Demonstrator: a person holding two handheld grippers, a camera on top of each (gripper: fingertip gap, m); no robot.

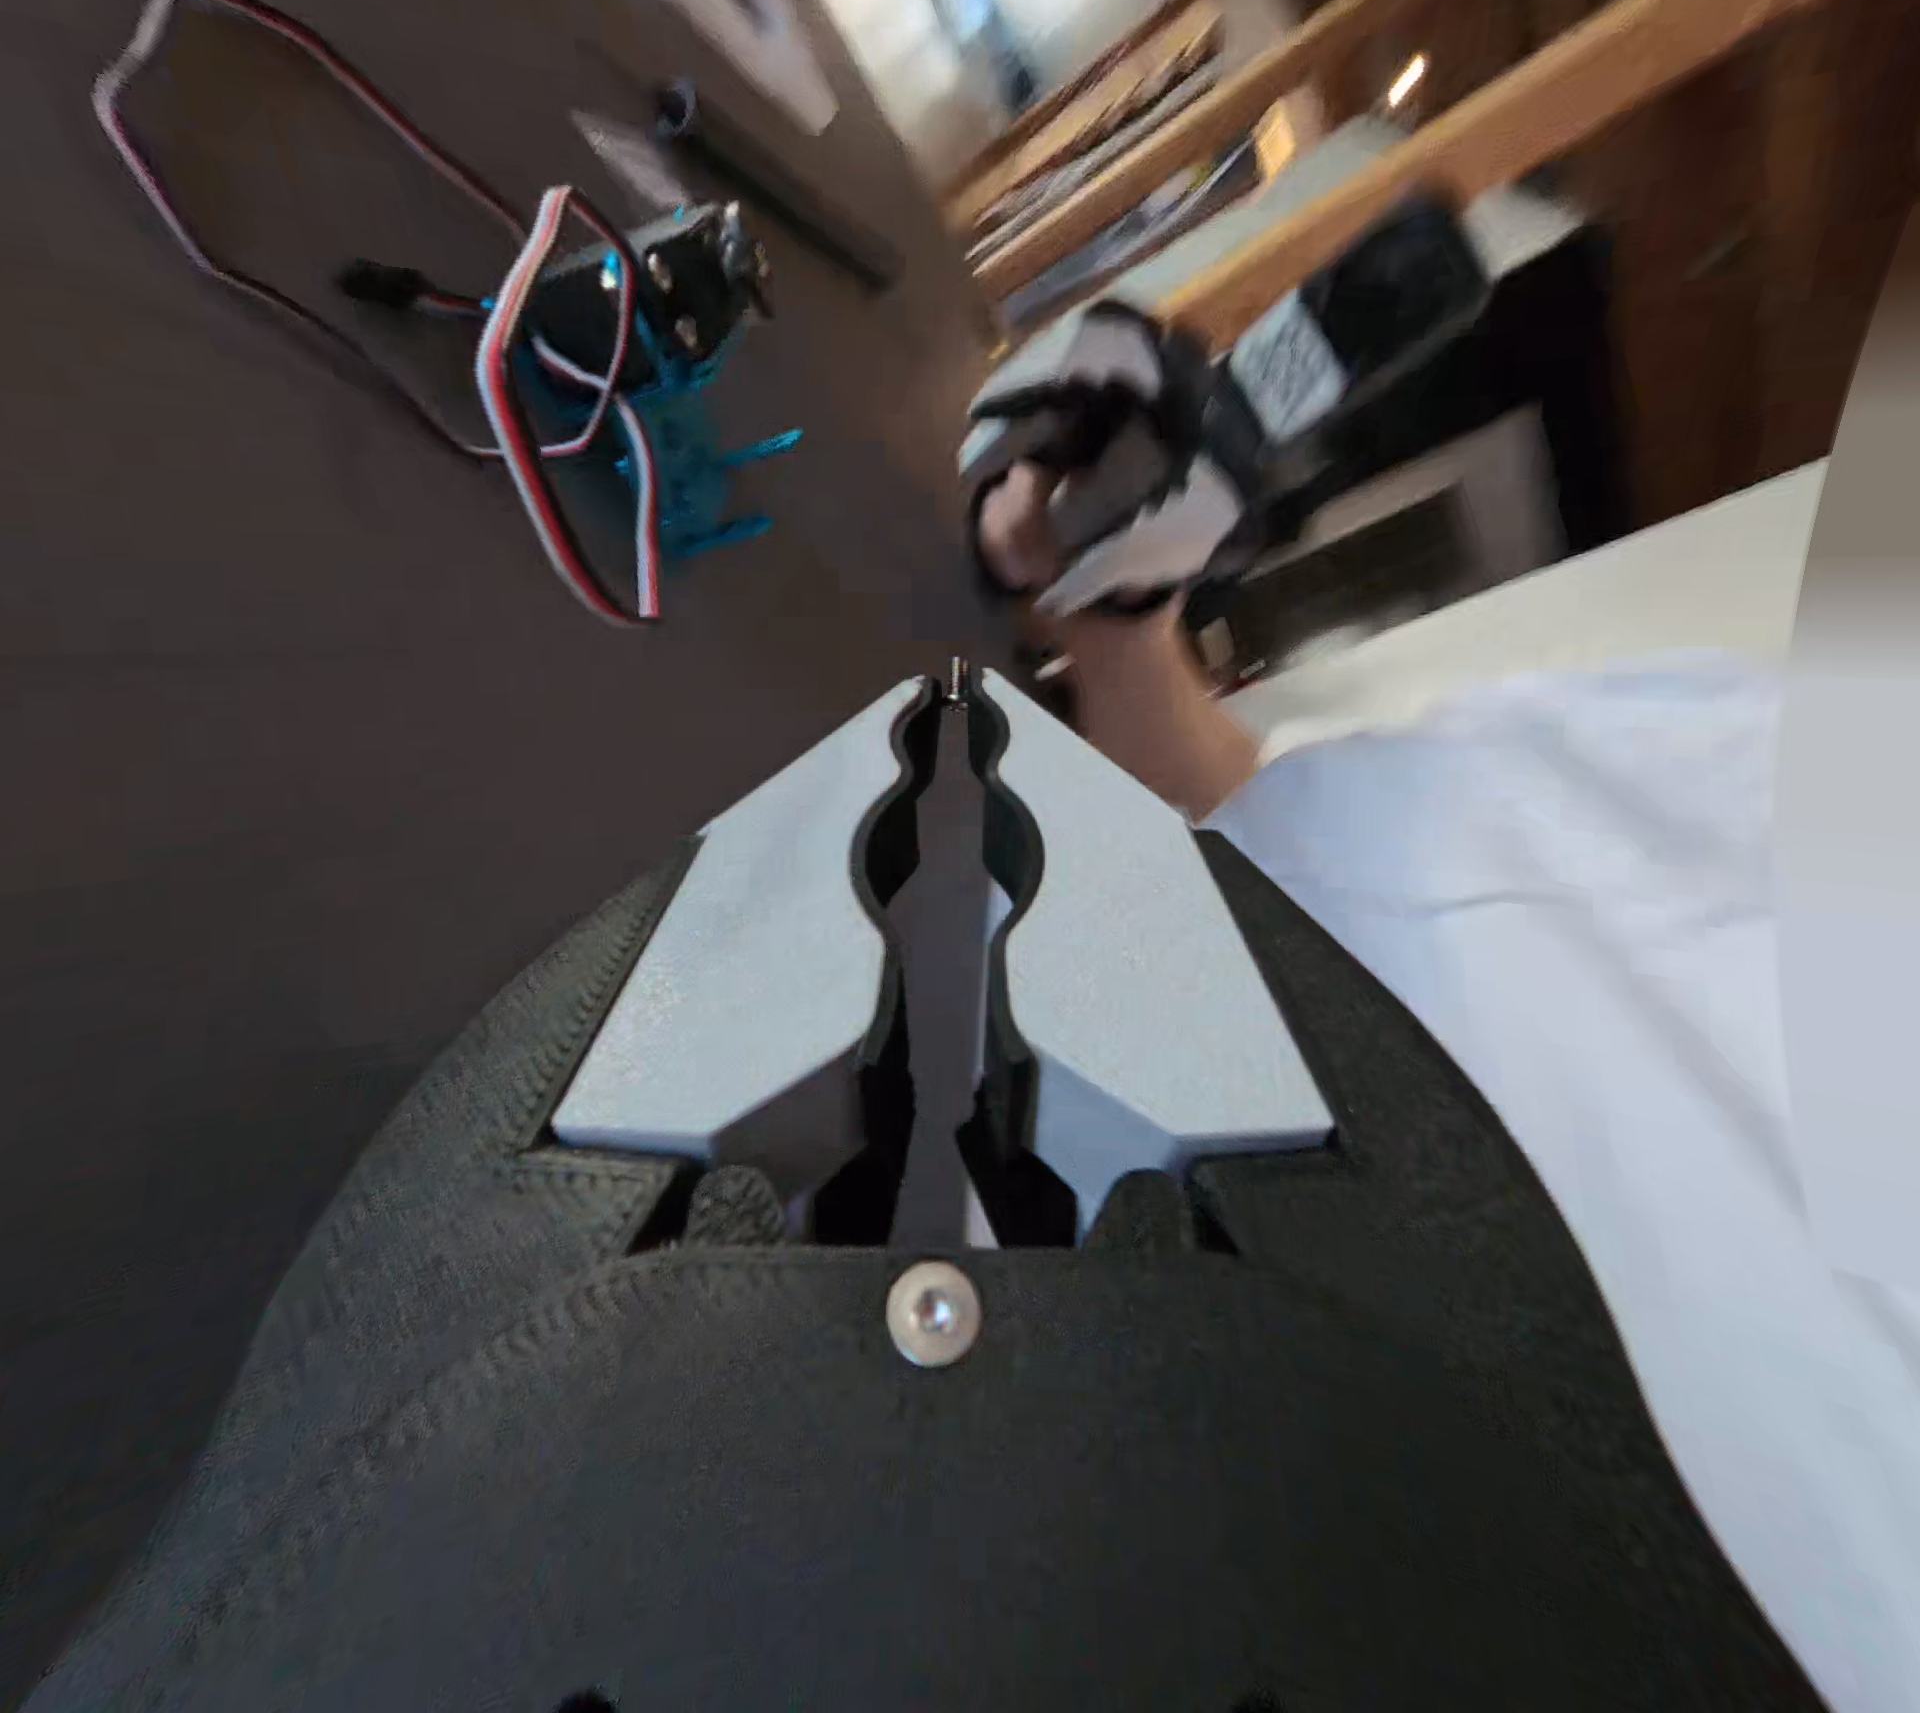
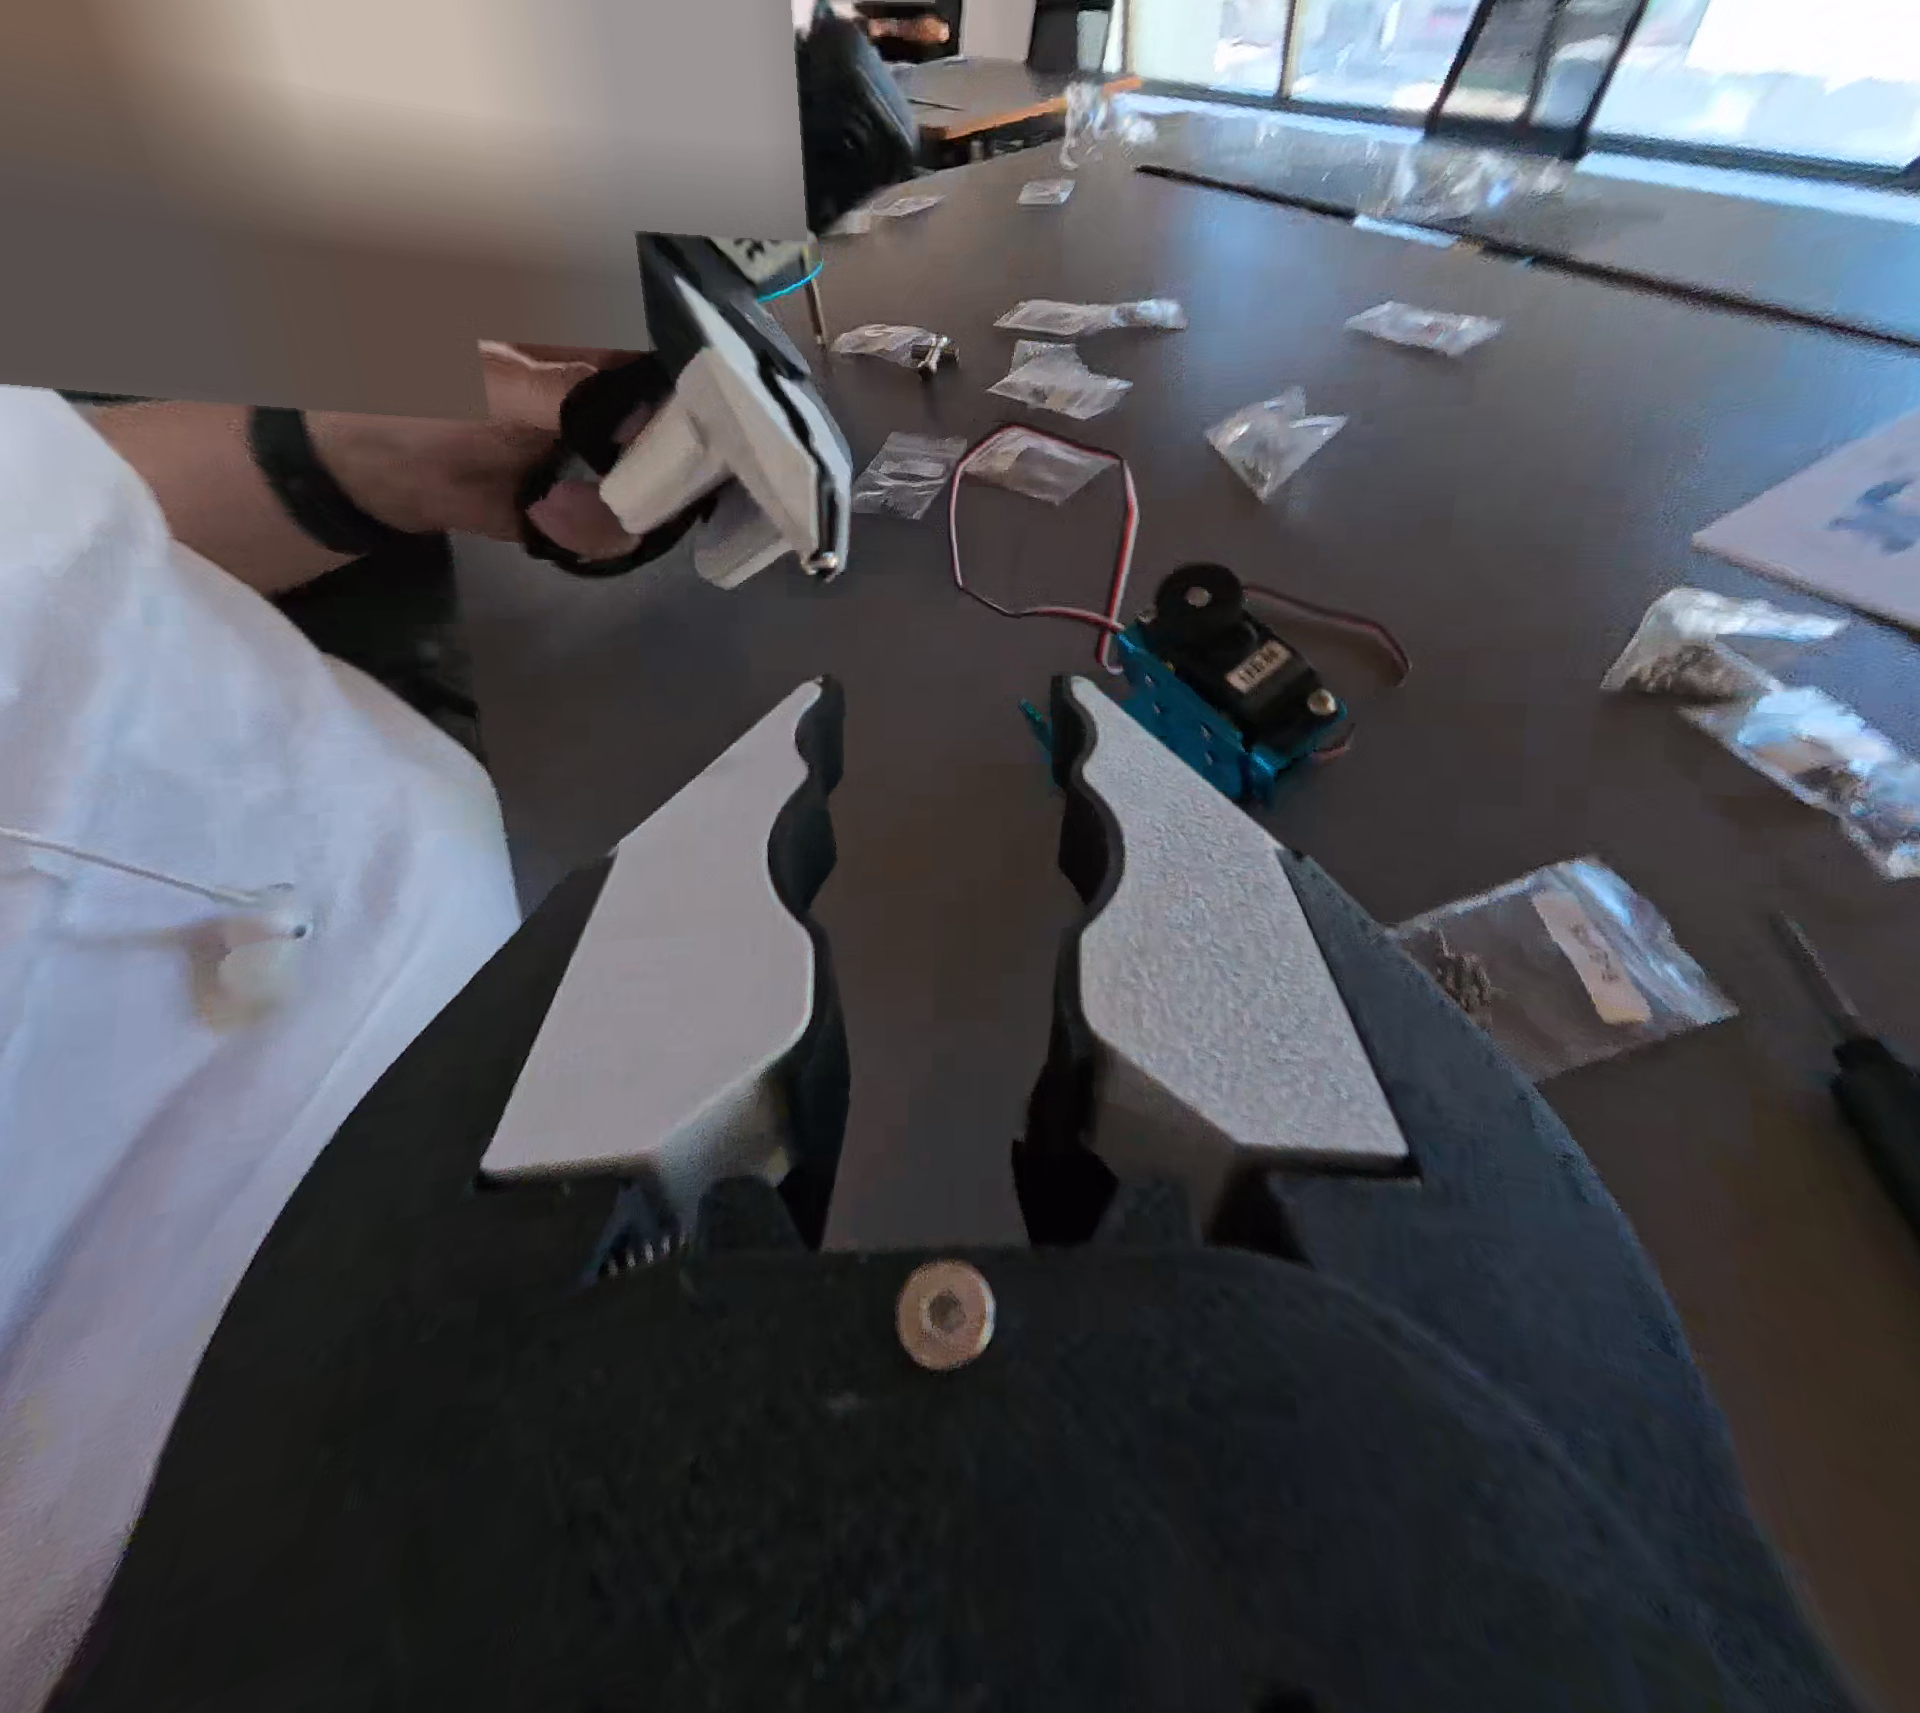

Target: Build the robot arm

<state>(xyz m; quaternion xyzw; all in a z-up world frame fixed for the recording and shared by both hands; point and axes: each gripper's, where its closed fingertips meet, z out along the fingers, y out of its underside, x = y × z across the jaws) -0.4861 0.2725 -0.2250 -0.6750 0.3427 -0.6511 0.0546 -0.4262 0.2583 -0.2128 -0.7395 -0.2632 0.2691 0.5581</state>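
Note:
My left gripper (image 1: 957,695) is shut on a small metal screw (image 1: 957,687), pinched at the very fingertips above the dark table (image 1: 260,728). It also shows in the right wrist view (image 2: 826,560), held in the air with the screw (image 2: 823,563) at its tip. A black servo on a blue metal bracket (image 1: 665,354) with a red, white and black wire lies on the table ahead and to the left. My right gripper (image 2: 945,707) is open and empty, just short of the same servo and bracket (image 2: 1236,707), whose blue corner touches or lies behind the right fingertip (image 2: 1070,707).
Several small clear bags of hardware (image 2: 1273,437) lie scattered over the table (image 2: 1558,458). A bag (image 2: 1569,967) and a black screwdriver (image 2: 1870,1102) lie at the right. A white sheet (image 2: 1829,520) sits at the far right. The person's white sleeve (image 1: 1558,988) is close on the right.

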